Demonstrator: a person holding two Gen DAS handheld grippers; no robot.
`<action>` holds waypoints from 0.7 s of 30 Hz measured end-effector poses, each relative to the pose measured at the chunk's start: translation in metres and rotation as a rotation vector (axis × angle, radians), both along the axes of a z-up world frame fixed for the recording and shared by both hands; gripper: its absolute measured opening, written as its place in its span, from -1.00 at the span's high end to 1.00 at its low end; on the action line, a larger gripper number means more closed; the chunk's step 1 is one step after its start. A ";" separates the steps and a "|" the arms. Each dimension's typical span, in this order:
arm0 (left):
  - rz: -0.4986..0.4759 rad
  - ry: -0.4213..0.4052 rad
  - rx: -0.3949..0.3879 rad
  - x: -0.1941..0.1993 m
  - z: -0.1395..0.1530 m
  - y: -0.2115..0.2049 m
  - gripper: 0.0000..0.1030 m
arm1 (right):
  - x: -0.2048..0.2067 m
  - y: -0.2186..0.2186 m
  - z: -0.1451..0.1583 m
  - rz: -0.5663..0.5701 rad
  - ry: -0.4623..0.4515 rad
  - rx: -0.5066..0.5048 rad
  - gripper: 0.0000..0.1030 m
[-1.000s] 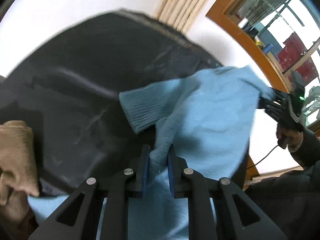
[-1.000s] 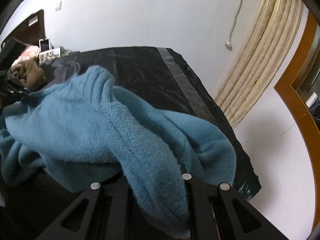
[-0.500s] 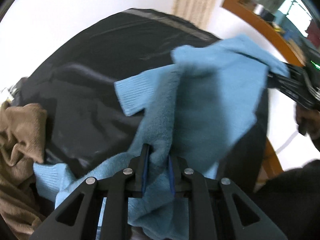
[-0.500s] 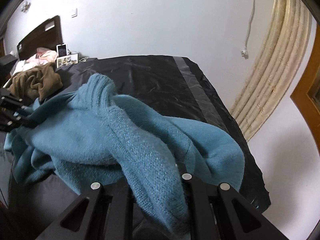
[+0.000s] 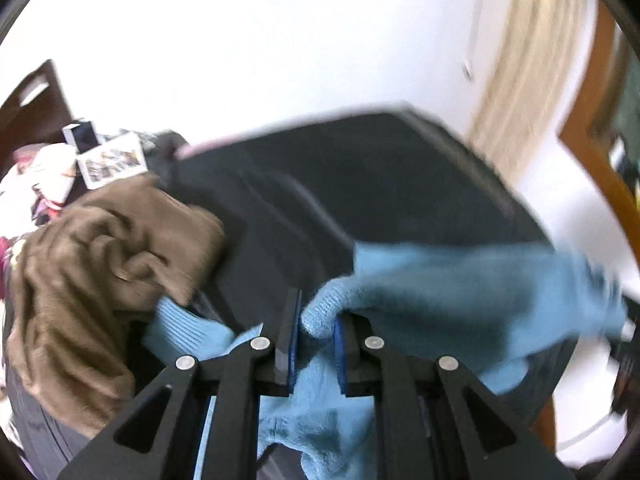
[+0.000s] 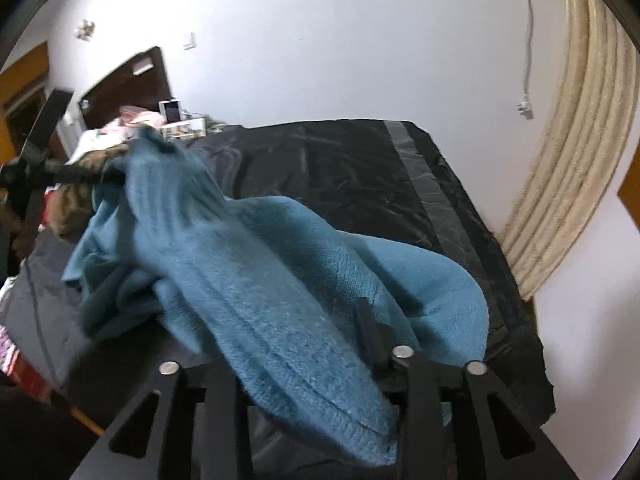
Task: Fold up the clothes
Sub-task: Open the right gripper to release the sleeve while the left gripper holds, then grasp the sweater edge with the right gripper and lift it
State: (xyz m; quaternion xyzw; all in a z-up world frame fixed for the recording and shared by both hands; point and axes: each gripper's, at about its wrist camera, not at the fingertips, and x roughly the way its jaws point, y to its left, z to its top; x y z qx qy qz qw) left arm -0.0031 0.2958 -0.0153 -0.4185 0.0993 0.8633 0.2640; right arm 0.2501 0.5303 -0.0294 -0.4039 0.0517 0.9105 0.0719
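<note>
The blue sweater (image 6: 256, 280) is spread in a loose heap over the black-covered bed (image 6: 360, 168), one part stretched up toward the left gripper (image 5: 316, 322). A ribbed fold of the knit is pinched between that gripper's narrow blue pads (image 5: 297, 332). The right gripper (image 6: 304, 340) is seen with jaws opening, the sweater draped between them and unclamped. A brown garment (image 5: 100, 256) is bunched beside the sweater.

Cream curtain (image 6: 568, 184), dark headboard (image 6: 128, 84)
</note>
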 end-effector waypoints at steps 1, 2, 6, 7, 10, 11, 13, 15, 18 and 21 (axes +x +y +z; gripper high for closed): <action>0.031 0.021 0.022 -0.001 0.011 -0.005 0.69 | 0.004 -0.002 0.003 0.008 0.007 0.019 -0.39; 0.056 0.039 0.041 0.000 0.022 -0.011 0.69 | 0.008 -0.006 0.006 0.024 0.018 0.038 -0.49; 0.120 0.111 0.111 0.012 0.065 -0.030 0.69 | 0.017 -0.012 0.012 0.100 0.012 0.049 -0.49; 0.122 0.121 0.119 0.015 0.072 -0.032 0.69 | 0.017 -0.011 0.010 0.108 0.007 0.048 -0.49; 0.125 0.143 0.125 0.024 0.087 -0.034 0.69 | 0.019 -0.008 0.008 0.130 0.000 0.039 -0.49; 0.127 0.146 0.129 0.026 0.089 -0.035 0.69 | 0.019 -0.007 0.008 0.139 0.000 0.035 -0.49; 0.130 0.151 0.137 0.030 0.092 -0.037 0.69 | 0.017 -0.008 0.011 0.175 -0.001 0.070 -0.49; 0.134 0.149 0.144 0.034 0.093 -0.038 0.69 | 0.013 -0.010 0.012 0.217 -0.004 0.121 -0.49; 0.146 0.147 0.156 0.039 0.096 -0.042 0.69 | 0.007 -0.016 0.012 0.288 -0.008 0.194 -0.49; 0.170 0.141 0.187 0.040 0.099 -0.050 0.69 | -0.006 -0.017 0.003 0.358 -0.049 0.202 -0.49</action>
